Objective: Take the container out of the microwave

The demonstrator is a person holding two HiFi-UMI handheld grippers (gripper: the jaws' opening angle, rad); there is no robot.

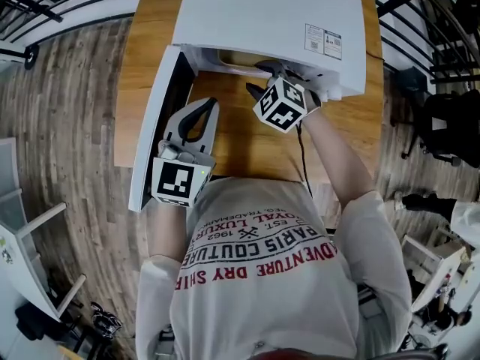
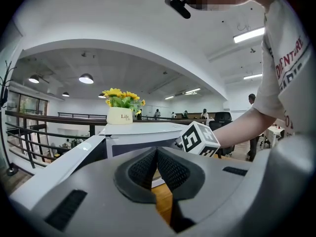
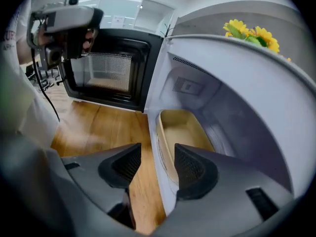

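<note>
Two grippers in play, one person, seen from above in the head view.

- Microwave point(image 1: 270, 21): white, on a wooden table point(image 1: 150, 43), door point(image 1: 154, 126) swung wide to the person's left.
- Container point(image 3: 185, 130): a shallow tan tub inside the microwave, on its floor, near the front. Only the right gripper view shows it plainly. The head view looks down on the microwave's roof and catches barely a tan sliver at the mouth. The left gripper view does not show it.
- Right gripper point(image 3: 157, 164): claw spread wide, nothing gripped. The microwave's front edge and the tub's near rim line up in the gap between the pads. Whether either pad touches the tub cannot be told. In the head view this gripper point(image 1: 264, 79) sits at the mouth of the microwave.
- Left gripper point(image 2: 157, 169): claw closed, pads meeting at the tips, nothing between them. The head view places it point(image 1: 208, 105) over the table beside the door, well back from the opening.
- Flower pot point(image 2: 120, 113): white, with yellow flowers, on top of the microwave. Clear in the left gripper view. The right gripper view catches only the blooms.
</note>
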